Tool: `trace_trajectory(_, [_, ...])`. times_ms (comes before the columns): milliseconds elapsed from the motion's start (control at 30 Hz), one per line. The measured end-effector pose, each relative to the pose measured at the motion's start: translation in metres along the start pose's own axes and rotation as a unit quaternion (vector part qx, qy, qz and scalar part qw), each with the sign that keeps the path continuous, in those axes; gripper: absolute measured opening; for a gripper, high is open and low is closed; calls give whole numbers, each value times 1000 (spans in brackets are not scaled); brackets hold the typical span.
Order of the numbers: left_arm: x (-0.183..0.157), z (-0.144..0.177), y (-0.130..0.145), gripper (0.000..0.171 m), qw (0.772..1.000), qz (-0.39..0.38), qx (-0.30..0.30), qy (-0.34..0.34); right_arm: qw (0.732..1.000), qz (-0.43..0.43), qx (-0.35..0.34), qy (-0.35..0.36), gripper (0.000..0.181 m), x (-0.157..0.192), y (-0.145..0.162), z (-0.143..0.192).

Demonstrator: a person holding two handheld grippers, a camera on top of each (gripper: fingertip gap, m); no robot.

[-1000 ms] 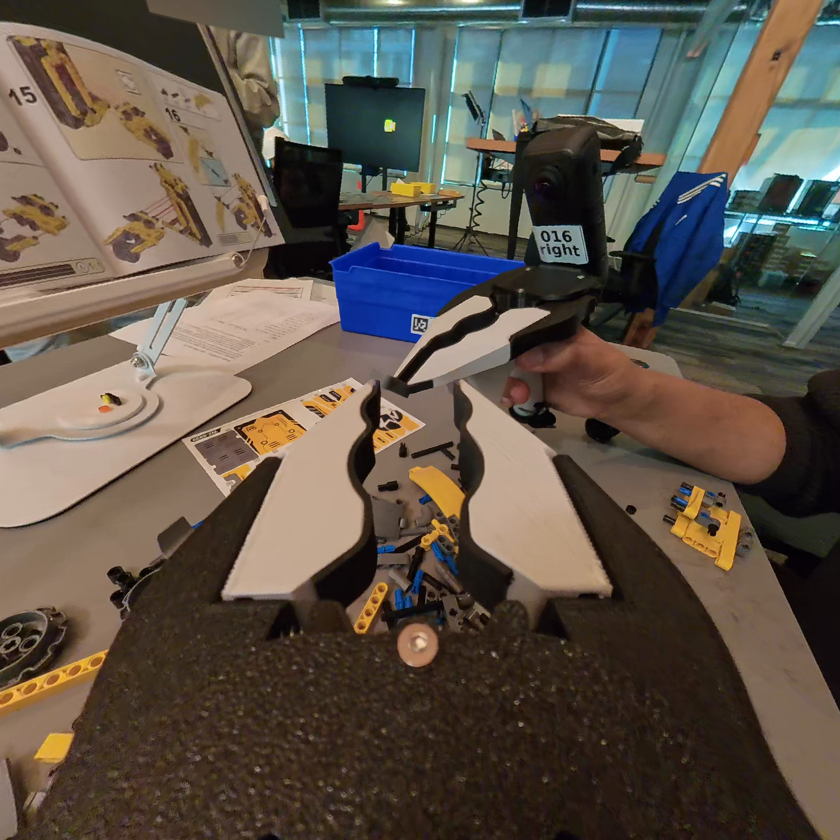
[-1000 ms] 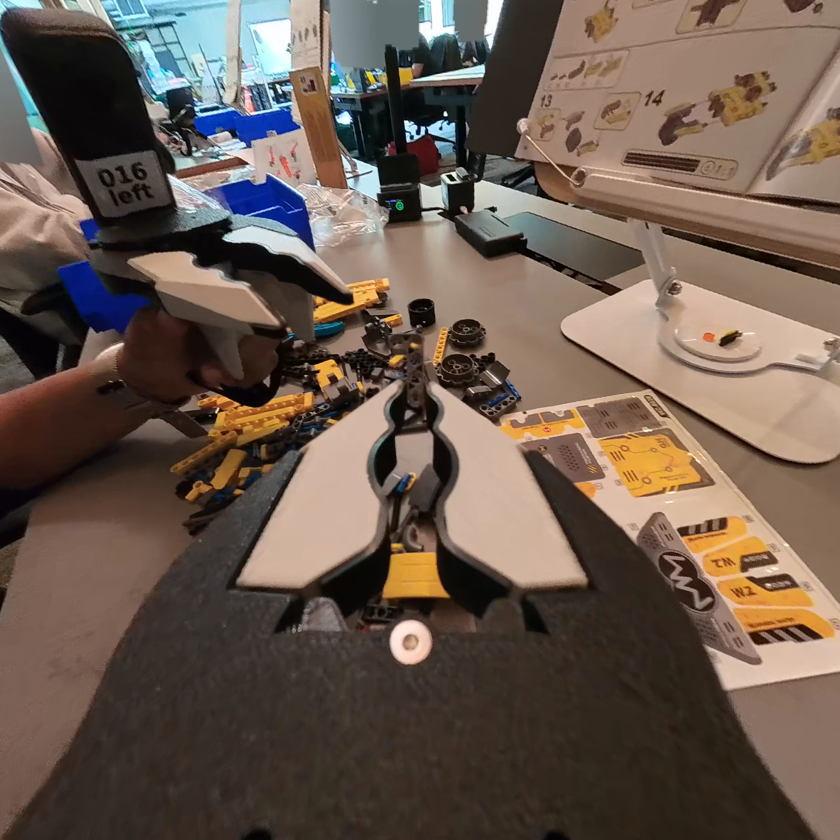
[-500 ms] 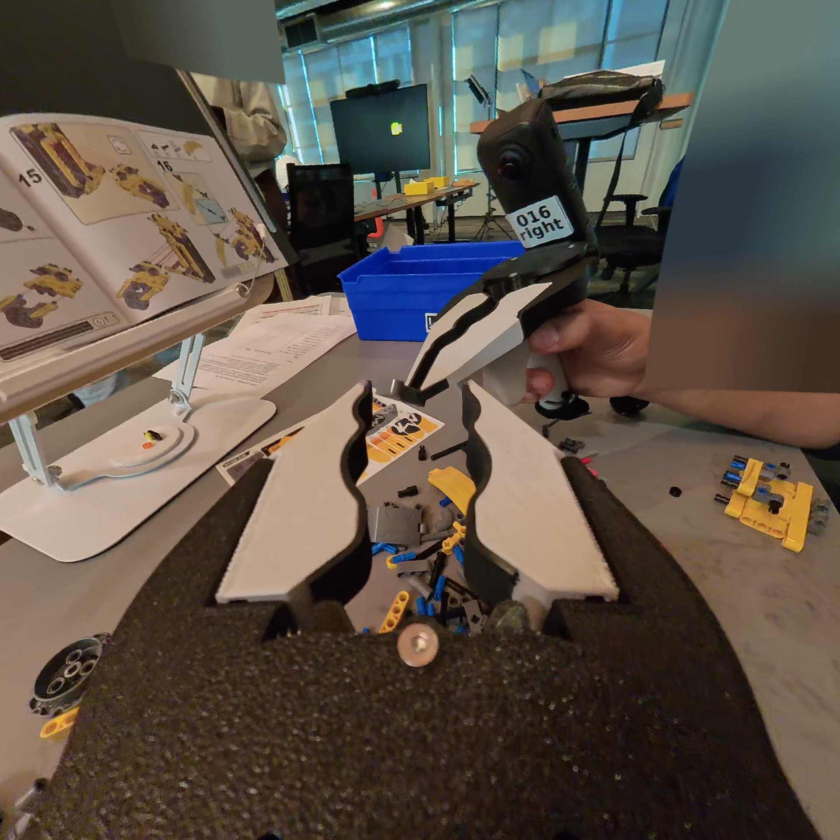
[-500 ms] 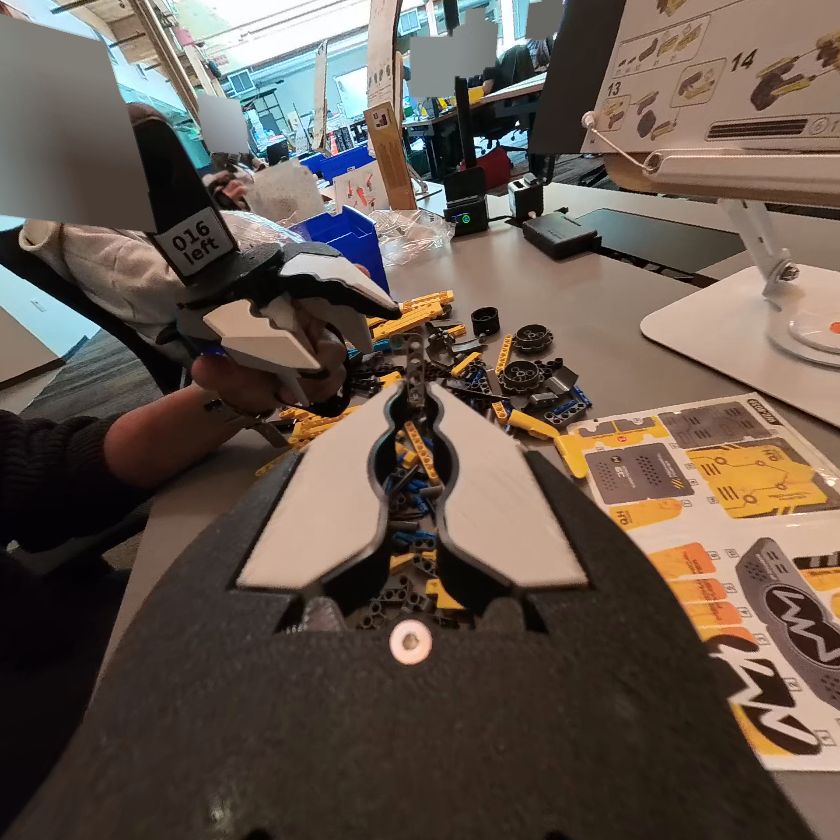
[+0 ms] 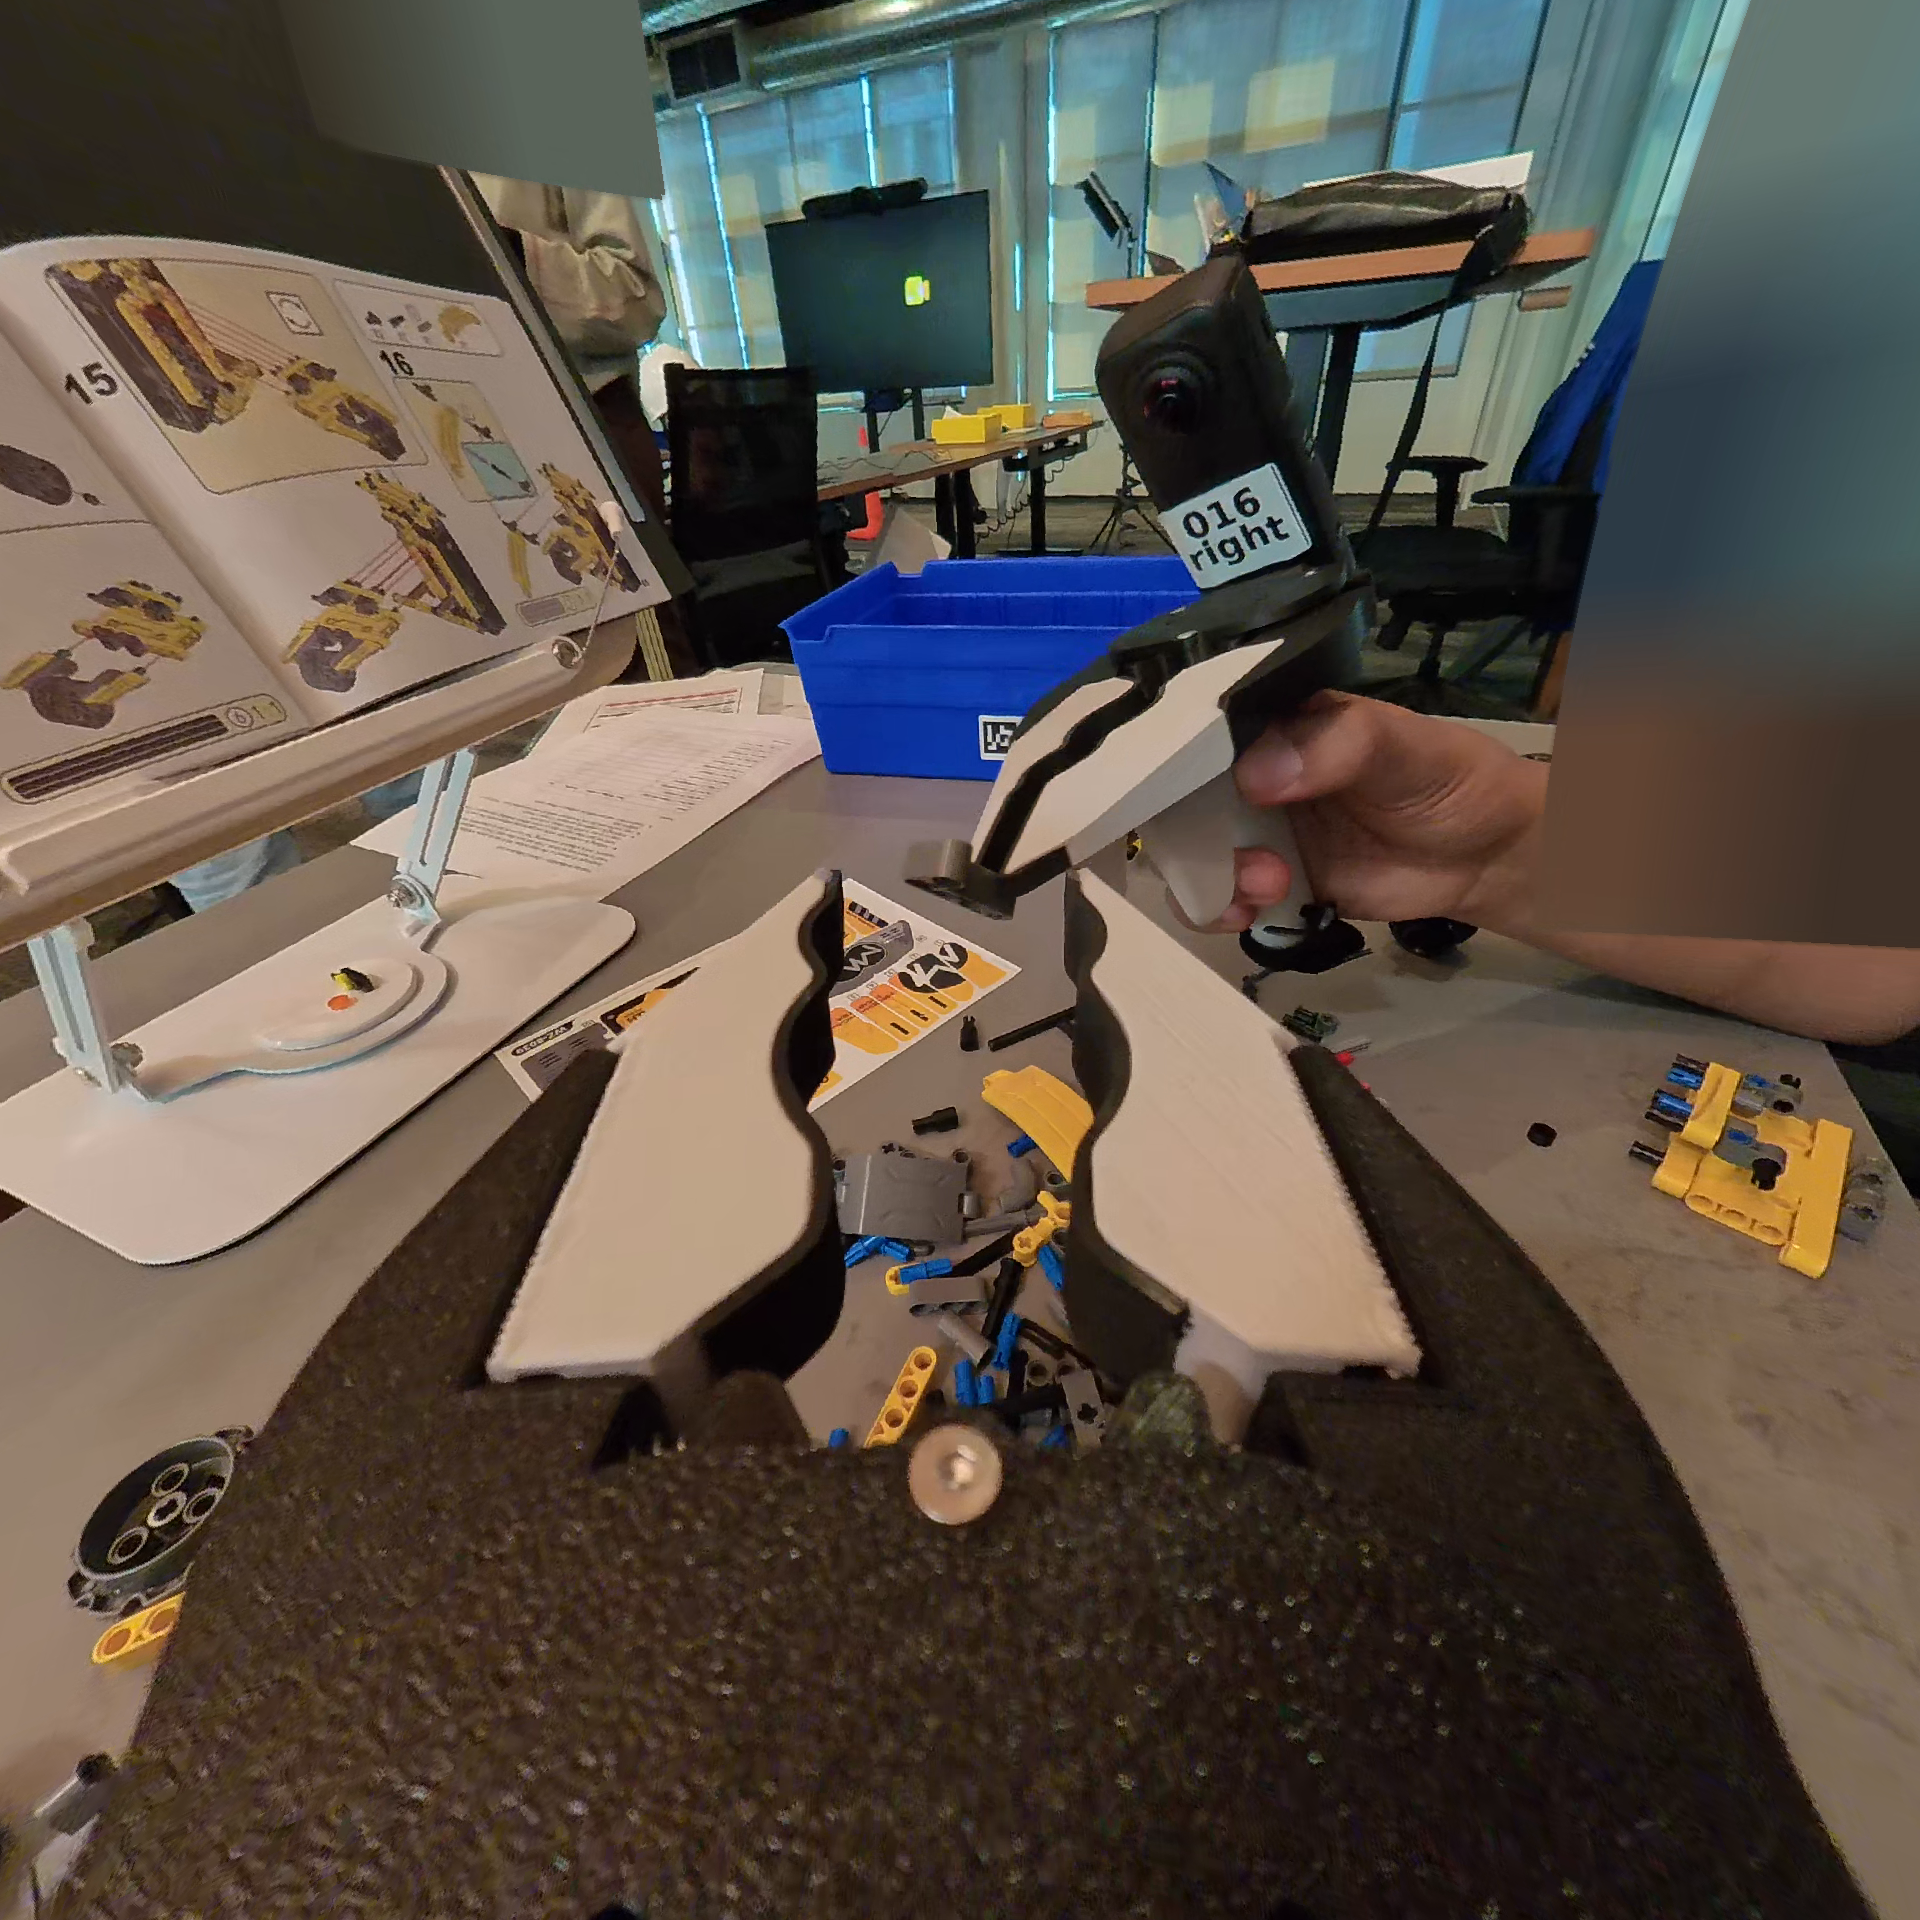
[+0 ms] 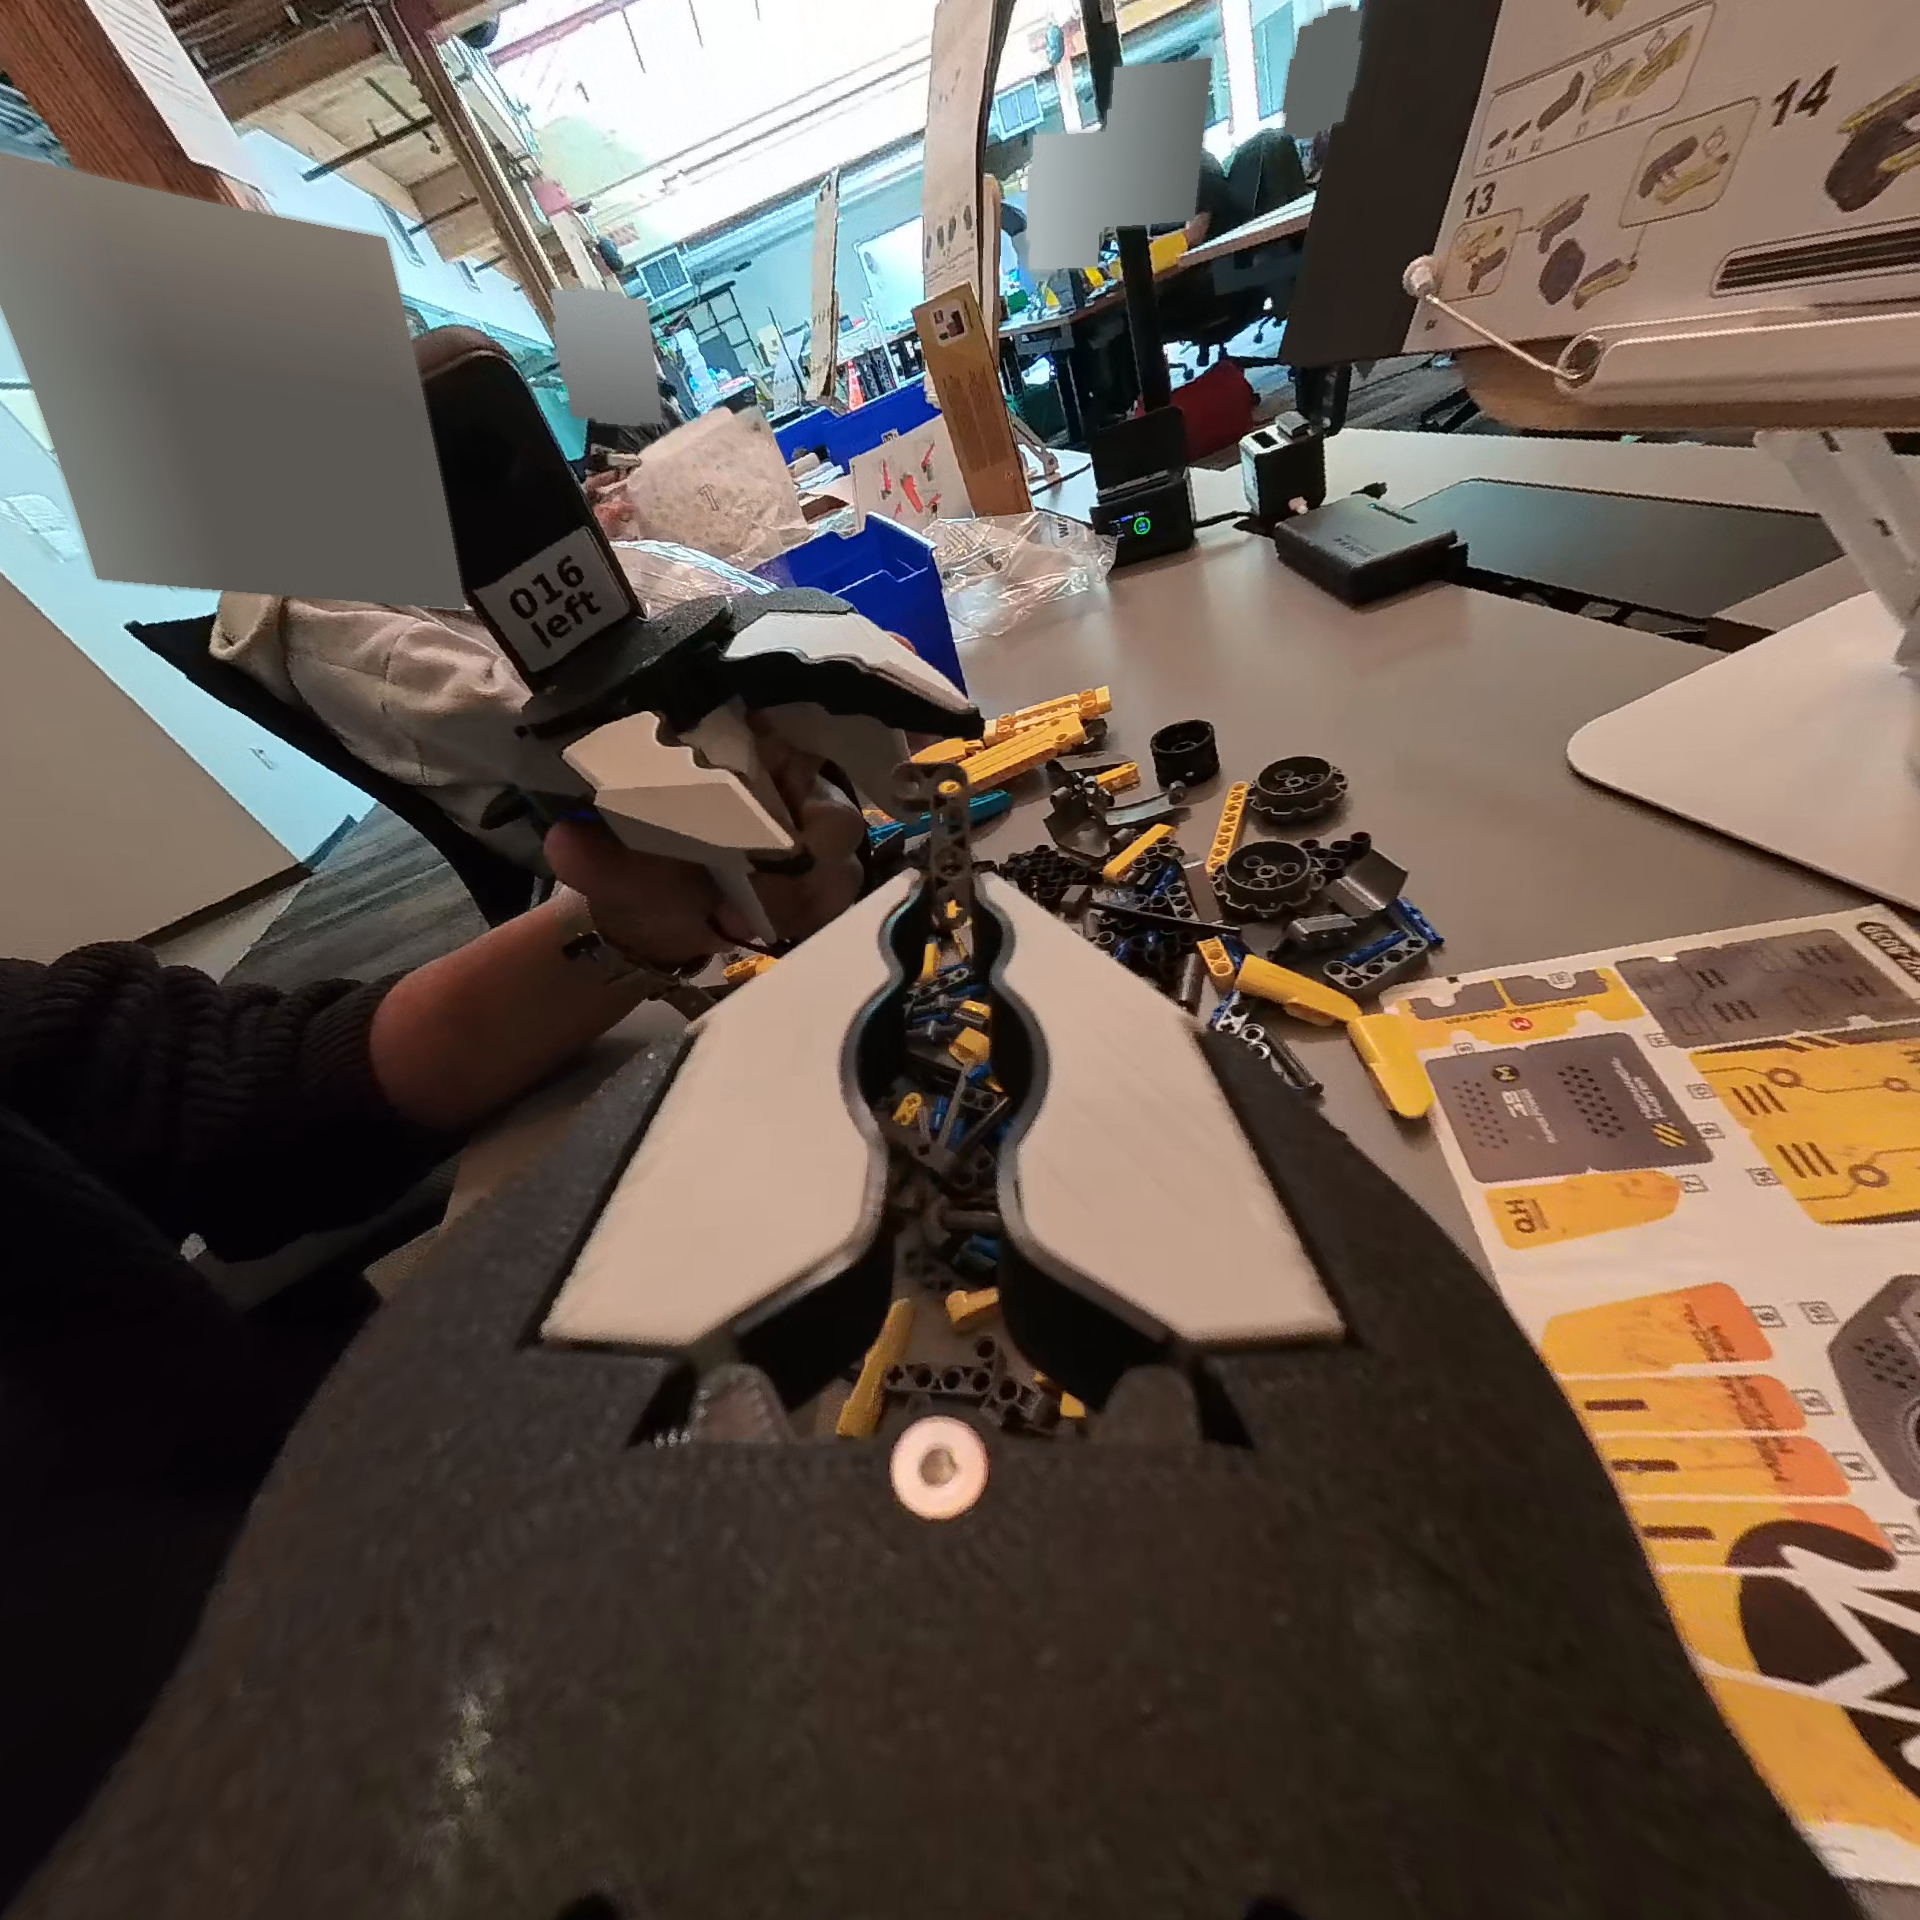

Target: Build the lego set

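My right gripper (image 6: 943, 883) is shut on a thin dark grey beam (image 6: 940, 810) that sticks up past its fingertips, held above a pile of loose yellow, black and blue bricks (image 6: 1195, 883). In the left wrist view the right gripper (image 5: 987, 868) hangs just beyond my left fingertips with the beam's end (image 5: 935, 868) showing. My left gripper (image 5: 951, 894) is open and empty above the same pile (image 5: 966, 1247). It also shows in the right wrist view (image 6: 883, 779), jaws apart, close to the beam's top.
A sticker sheet (image 5: 904, 977) lies past the pile, also at the right (image 6: 1662, 1143). A white book stand (image 5: 260, 1039) holds an instruction booklet (image 5: 260, 468). A blue bin (image 5: 935, 665) and papers (image 5: 644, 769) sit behind. A yellow sub-assembly (image 5: 1756, 1174) lies right. The tips of both grippers are at nearly the same place.
Both grippers have risen and tilted above the pile. The right gripper has drawn back over the sticker sheet's edge, still shut on the beam. The left gripper stays open.
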State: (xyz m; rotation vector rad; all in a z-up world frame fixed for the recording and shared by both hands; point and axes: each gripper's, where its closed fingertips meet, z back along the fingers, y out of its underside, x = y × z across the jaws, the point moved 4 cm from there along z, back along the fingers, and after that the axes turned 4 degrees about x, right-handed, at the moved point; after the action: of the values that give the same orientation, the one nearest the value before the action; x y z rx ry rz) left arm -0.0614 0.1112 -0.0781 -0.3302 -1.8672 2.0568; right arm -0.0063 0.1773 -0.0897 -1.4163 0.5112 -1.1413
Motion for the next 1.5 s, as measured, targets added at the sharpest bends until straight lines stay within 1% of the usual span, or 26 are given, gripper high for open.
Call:
trace_trajectory(233, [17,14,-10,42,998,32,-41,-34,1000,17,21,-3,7,5,3,-2])
trace_trajectory(367, [31,24,-14,42,995,47,-58,-72,996,55,67,-17,7,16,12,-10])
trace_trajectory(467, [38,29,-15,42,992,55,-66,-95,989,88,103,-51,7,32,21,-18])
trace_trajectory(567, [43,30,-14,42,990,69,-65,-101,977,136,152,-59,7,42,36,-27])
trace_trajectory(667, [44,27,-8,42,991,85,-46,-92,955,198,212,-61,7,50,56,-35])
trace_trajectory(833, [41,23,-6,42,992,81,-36,-90,922,248,269,-128,8,79,83,-44])
trace_trajectory(933, [40,22,-5,42,992,76,-32,-92,910,257,284,-160,8,91,92,-45])
trace_trajectory(1167, [40,21,-3,42,992,79,-30,-90,886,260,321,-210,8,107,110,-43])
trace_trajectory(1300, [40,20,-3,42,993,78,-28,-89,877,266,341,-209,8,106,118,-45])
trace_trajectory(1500, [39,19,-3,42,993,78,-26,-87,877,267,344,-203,8,104,120,-45])
